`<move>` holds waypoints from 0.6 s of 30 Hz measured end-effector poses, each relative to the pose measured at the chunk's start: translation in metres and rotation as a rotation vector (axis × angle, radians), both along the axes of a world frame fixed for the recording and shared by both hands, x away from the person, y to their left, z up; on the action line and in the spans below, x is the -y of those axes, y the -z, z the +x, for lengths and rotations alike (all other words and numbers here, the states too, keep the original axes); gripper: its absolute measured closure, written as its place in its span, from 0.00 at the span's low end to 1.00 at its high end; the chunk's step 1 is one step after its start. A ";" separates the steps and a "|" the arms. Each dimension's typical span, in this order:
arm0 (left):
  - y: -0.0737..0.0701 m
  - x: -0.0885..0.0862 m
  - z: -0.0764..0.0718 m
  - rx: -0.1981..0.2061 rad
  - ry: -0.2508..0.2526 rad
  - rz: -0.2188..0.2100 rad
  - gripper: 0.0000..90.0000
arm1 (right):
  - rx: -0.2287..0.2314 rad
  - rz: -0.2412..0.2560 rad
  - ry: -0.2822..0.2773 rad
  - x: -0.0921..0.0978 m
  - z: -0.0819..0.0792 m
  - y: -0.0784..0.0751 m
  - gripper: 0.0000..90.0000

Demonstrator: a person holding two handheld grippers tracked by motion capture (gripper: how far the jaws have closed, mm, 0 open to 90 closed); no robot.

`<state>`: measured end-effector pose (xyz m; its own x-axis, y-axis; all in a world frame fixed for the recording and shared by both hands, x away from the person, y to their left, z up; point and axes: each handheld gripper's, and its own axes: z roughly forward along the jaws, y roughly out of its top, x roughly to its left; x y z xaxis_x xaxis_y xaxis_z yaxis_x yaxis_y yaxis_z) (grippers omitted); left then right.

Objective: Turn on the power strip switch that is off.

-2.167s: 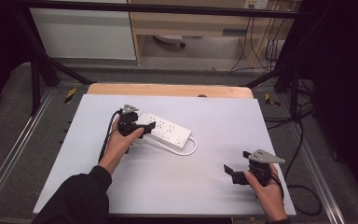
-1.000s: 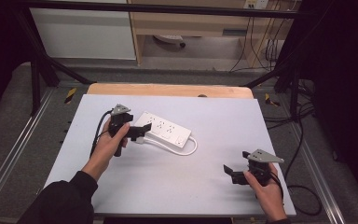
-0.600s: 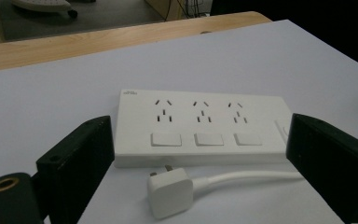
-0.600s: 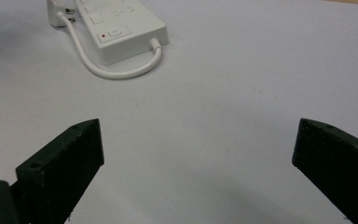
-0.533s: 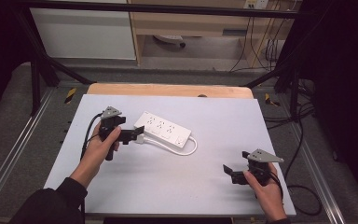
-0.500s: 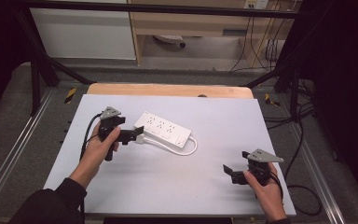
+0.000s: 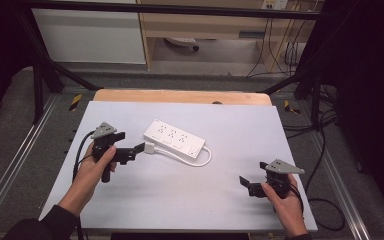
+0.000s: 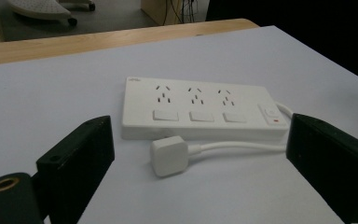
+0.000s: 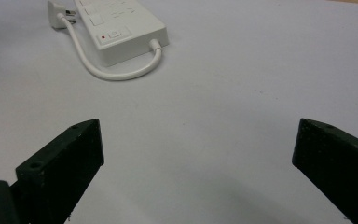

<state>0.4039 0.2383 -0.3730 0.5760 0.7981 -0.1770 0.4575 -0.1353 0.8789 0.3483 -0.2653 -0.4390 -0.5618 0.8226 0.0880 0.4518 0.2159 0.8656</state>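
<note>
One white table filled the middle of the high view, and the power strip lay at its centre, its cord looped back so that the plug rested just beside its near edge. Since the earlier frames the left gripper had been drawn back from the strip toward the left of the frame, jaws wide and empty. The right gripper, lower right, was held wide, unmoved. A release was judged done.

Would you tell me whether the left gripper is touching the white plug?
Apart. In the left gripper view, the left gripper stands open, and bare table shows between each jaw and the white plug.
</note>
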 end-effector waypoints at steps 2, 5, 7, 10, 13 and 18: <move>0.001 -0.007 -0.008 0.008 -0.001 -0.005 0.09 | 0.001 0.000 0.000 0.000 0.000 0.000 0.03; 0.004 -0.019 -0.021 0.015 -0.003 -0.007 0.09 | 0.002 0.001 0.001 0.000 0.000 0.000 0.03; 0.006 -0.027 -0.029 0.021 -0.012 -0.017 0.09 | 0.002 0.001 0.002 0.000 0.000 0.000 0.03; 0.008 -0.039 -0.039 0.032 -0.030 -0.021 0.09 | 0.003 0.000 0.003 0.000 0.000 0.000 0.03; 0.013 -0.047 -0.049 0.041 -0.051 -0.022 0.09 | 0.004 0.003 0.008 0.001 0.000 0.000 0.03; 0.031 -0.056 -0.066 0.035 -0.057 -0.029 0.10 | 0.004 0.008 0.016 0.002 -0.001 -0.001 0.03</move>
